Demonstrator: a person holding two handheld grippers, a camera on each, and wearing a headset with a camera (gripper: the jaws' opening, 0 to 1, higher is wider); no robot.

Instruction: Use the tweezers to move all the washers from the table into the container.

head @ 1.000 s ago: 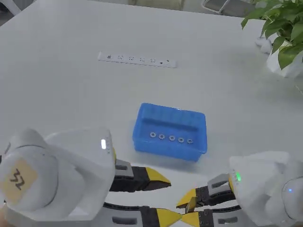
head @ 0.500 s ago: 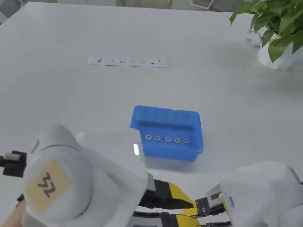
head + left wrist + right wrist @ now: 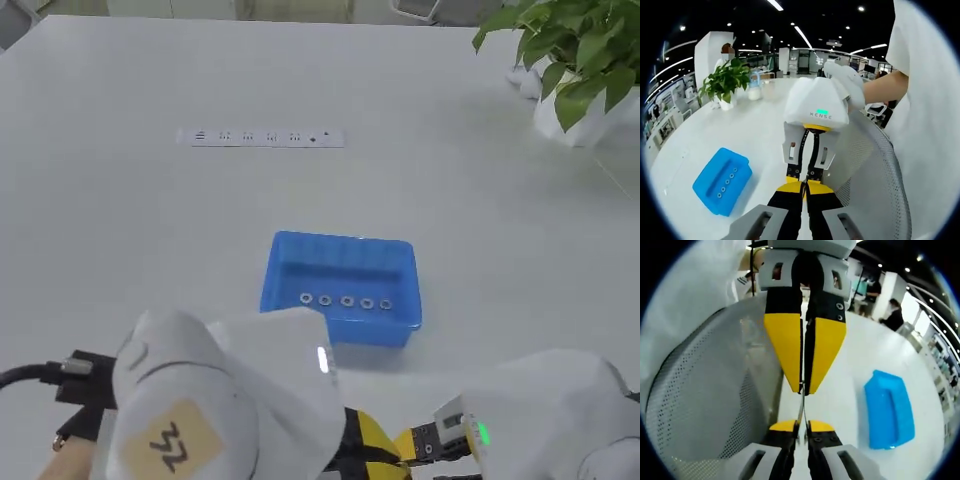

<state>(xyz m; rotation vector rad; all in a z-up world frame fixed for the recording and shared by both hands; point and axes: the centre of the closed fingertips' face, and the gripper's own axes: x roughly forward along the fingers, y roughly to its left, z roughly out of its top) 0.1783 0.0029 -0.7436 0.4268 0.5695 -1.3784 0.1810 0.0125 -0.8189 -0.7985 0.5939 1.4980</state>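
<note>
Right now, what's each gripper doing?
Left gripper: jaws shut at the tweezers' far end.
Right gripper: jaws shut on the tweezers.

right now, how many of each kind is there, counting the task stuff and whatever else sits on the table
washers: 5, all in the container
blue container: 1
tweezers: 1
power strip: 1
potted plant: 1
total: 9

White power strip (image 3: 260, 137) flat and well apart from a leafy potted plant (image 3: 575, 50); perforated grey chair back (image 3: 700, 390).
</note>
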